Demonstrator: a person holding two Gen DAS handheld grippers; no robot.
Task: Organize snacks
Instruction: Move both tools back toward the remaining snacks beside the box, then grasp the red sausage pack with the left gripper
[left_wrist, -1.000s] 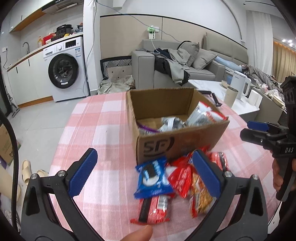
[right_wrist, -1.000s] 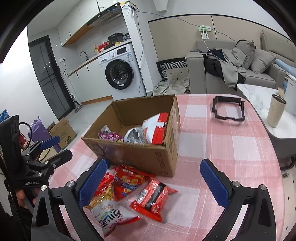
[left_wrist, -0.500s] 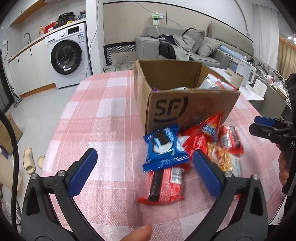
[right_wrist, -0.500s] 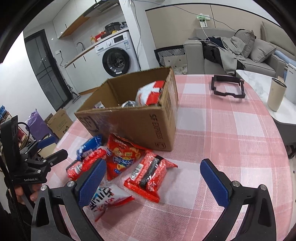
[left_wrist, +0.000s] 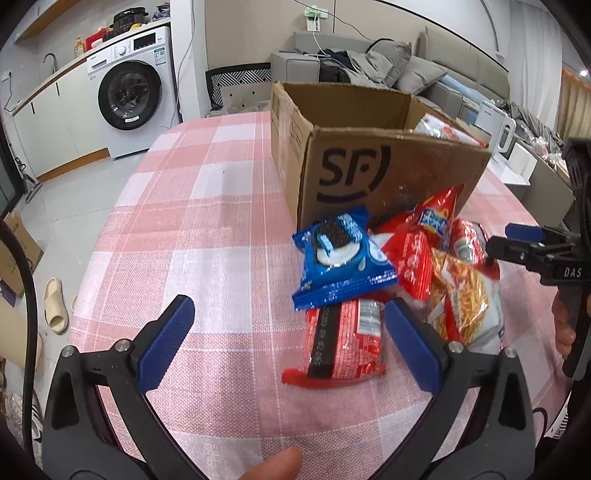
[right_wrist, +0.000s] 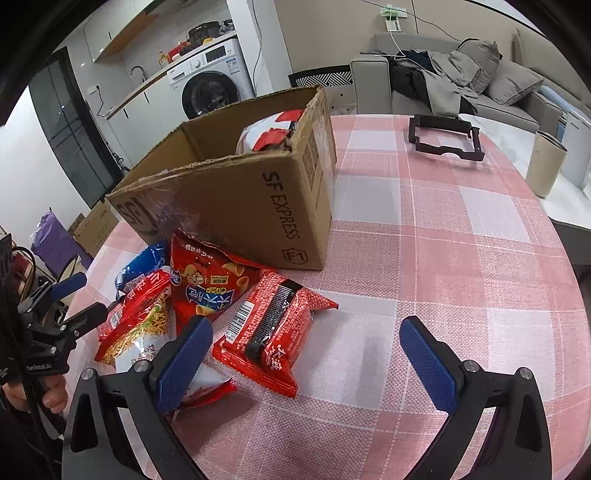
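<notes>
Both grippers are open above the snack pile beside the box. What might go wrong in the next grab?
The blue cookie pack overlaps the red packet nearest the left gripper, so closing there may drag both. The right gripper has one finger over the noodle-snack bag, likely pinching two packs. The cardboard box stands right against the pile and could get nudged.

one cardboard box (left_wrist: 388, 177), five snack packets (left_wrist: 343, 258), one cup (right_wrist: 546, 164)

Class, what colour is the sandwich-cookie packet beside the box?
Blue sandwich-cookie packet, clearest in the left wrist view.
</notes>
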